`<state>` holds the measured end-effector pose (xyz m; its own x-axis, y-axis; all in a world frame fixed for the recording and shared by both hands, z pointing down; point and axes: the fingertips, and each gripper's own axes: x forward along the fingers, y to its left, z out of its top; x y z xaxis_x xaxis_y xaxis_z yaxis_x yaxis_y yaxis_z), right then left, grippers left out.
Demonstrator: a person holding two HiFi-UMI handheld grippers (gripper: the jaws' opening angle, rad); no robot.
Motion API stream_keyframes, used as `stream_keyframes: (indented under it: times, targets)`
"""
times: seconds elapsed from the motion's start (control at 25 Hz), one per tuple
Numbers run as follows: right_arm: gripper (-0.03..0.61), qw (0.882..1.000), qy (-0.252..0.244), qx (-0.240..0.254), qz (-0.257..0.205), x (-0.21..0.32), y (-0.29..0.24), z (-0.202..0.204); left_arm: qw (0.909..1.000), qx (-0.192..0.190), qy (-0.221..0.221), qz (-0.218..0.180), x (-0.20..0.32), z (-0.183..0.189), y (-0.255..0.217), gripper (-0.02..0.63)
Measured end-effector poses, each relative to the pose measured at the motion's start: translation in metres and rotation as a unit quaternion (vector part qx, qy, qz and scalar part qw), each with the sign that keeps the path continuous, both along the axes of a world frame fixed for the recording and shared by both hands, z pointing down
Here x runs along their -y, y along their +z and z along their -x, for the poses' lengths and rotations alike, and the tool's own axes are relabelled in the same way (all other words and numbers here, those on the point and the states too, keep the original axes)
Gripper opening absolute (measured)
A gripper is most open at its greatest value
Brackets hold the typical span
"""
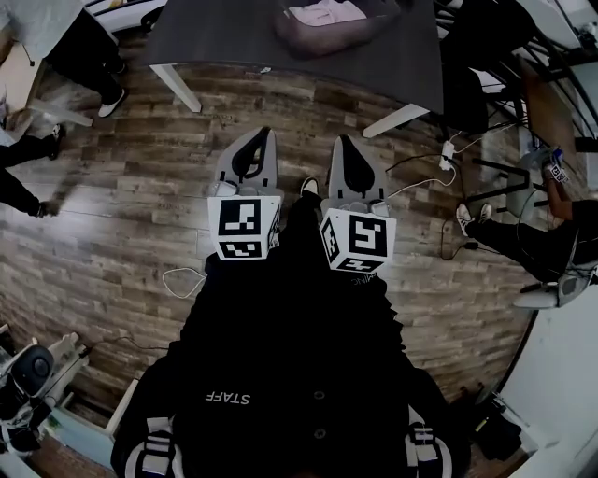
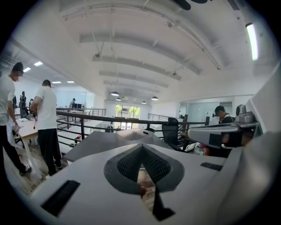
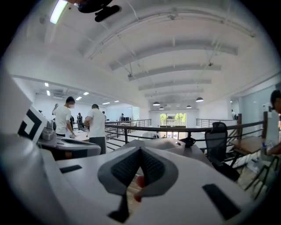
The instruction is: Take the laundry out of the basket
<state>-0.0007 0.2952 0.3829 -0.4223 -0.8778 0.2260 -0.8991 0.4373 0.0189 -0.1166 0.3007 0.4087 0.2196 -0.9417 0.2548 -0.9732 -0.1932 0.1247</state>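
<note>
A translucent basket (image 1: 297, 35) stands on a dark grey table (image 1: 215, 37) at the far end of the head view, with pale pink laundry (image 1: 327, 13) inside it. I hold both grippers side by side over the wooden floor, short of the table and pointing at it. The left gripper (image 1: 266, 133) is shut with nothing in it, and so is the right gripper (image 1: 342, 140). In the left gripper view the shut jaws (image 2: 141, 147) point at the table (image 2: 99, 143) and basket (image 2: 134, 133). The right gripper view shows its shut jaws (image 3: 140, 150) below the basket (image 3: 164, 144).
White table legs (image 1: 176, 86) stand at the near corners. Cables and a power strip (image 1: 448, 150) lie on the floor at right, near a seated person's shoe (image 1: 462, 217). People stand at left (image 2: 46, 123). A black office chair (image 3: 218, 140) and a railing (image 2: 88, 118) lie beyond the table.
</note>
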Motion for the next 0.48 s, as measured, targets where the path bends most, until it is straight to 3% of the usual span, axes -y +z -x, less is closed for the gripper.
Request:
stream_keyframes:
  times: [0.24,0.48]
  targets:
    - [0.014,1.000,0.003,-0.008,-0.001,0.038,0.012,0.000,1.0000,0.004,0.004,0.008,0.030,-0.004,0.015,0.000]
    - [0.014,1.000,0.000,0.003,-0.013,0.125,0.013,0.001,0.9995,0.029,-0.008,-0.005,0.111,0.002,0.013,0.000]
